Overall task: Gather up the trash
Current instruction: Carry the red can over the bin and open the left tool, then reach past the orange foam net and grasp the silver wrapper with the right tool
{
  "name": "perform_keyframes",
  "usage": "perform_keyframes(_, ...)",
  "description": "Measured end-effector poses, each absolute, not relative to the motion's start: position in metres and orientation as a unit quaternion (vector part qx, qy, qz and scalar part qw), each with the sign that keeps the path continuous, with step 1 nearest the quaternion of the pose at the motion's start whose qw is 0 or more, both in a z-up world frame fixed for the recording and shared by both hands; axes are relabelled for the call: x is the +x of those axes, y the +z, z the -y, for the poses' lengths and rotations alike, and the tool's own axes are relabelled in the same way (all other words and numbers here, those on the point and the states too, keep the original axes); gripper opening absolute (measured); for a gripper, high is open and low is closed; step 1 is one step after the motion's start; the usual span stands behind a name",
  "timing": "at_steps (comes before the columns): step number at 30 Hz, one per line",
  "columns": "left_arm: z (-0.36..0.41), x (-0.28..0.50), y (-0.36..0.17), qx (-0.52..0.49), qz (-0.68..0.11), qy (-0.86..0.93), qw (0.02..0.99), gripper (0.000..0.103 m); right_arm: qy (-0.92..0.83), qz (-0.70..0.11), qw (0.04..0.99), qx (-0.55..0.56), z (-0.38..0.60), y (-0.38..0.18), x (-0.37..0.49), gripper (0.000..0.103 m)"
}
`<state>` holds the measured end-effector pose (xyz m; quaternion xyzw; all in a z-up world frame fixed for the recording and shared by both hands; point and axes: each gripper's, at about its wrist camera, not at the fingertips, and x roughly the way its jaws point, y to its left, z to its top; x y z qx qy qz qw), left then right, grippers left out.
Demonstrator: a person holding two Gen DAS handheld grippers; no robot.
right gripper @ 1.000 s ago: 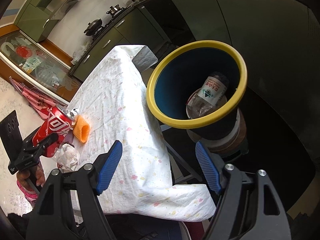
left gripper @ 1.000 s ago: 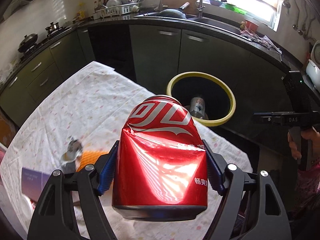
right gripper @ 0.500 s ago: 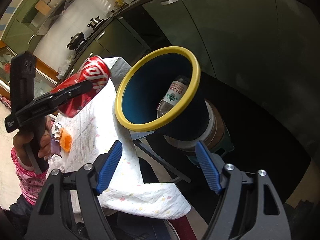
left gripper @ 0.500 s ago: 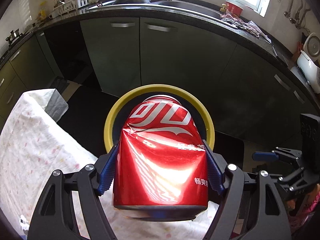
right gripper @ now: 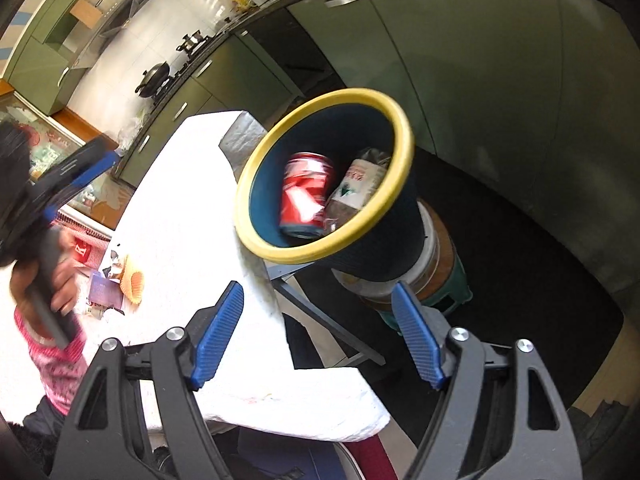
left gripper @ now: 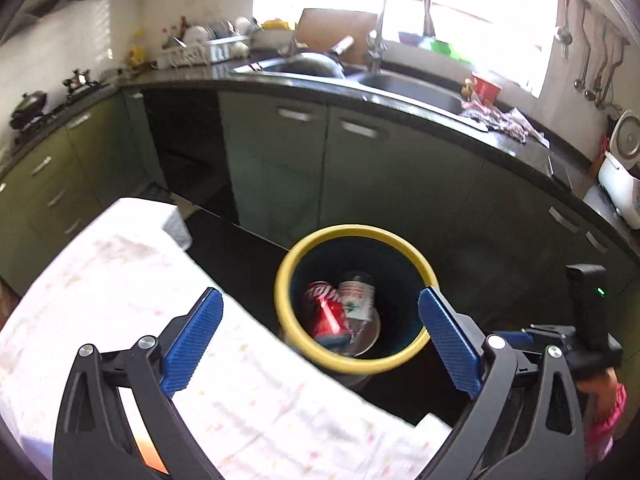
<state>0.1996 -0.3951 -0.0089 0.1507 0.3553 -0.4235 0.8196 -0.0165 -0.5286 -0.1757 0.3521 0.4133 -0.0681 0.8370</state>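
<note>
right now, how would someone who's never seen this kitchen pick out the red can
Off the end of the cloth-covered table, in front of the green cabinets, stands a dark bin with a yellow rim. Inside it lie two things: the red can is the crumpled metal one with white lettering, beside a clear plastic bottle with a white and green label.

Left claw: jaws spread wide, having just been opening, nothing between the blue pads, pointing steeply downward. Right claw: jaws apart and empty, likewise angled downward, held by a hand in a pink sleeve.
</note>
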Motion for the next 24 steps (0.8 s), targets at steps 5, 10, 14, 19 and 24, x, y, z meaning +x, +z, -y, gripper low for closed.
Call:
perform_keyframes(5, 0.284, 0.191, 0.011, 0.113, -0.335, -0.379, 0.855, 0.098, -0.055, -0.428, 0.837, 0.336, 0.508, -0.173, 0.003, 0.073)
perform_keyframes(10, 0.166, 0.203, 0.021, 0.051, -0.337, -0.297, 0.892, 0.098, -0.041, -0.450, 0.837, 0.307, 0.481, -0.169, 0.029, 0.073)
perform_keyframes(14, 0.086, 0.211, 0.023, 0.020, -0.318, -0.222, 0.922, 0.098, -0.020, -0.468, 0.840, 0.275, 0.449, -0.163, 0.058, 0.073)
perform_keyframes(19, 0.018, 0.237, -0.002, 0.016, -0.321, -0.137, 0.937, 0.098, 0.021, -0.482, 0.848, 0.222, 0.404, -0.151, 0.098, 0.073)
perform_keyframes(24, -0.027, 0.266, -0.044, -0.013, -0.339, -0.092, 0.936, 0.098, 0.068, -0.485, 0.856, 0.167, 0.357, -0.133, 0.140, 0.073)
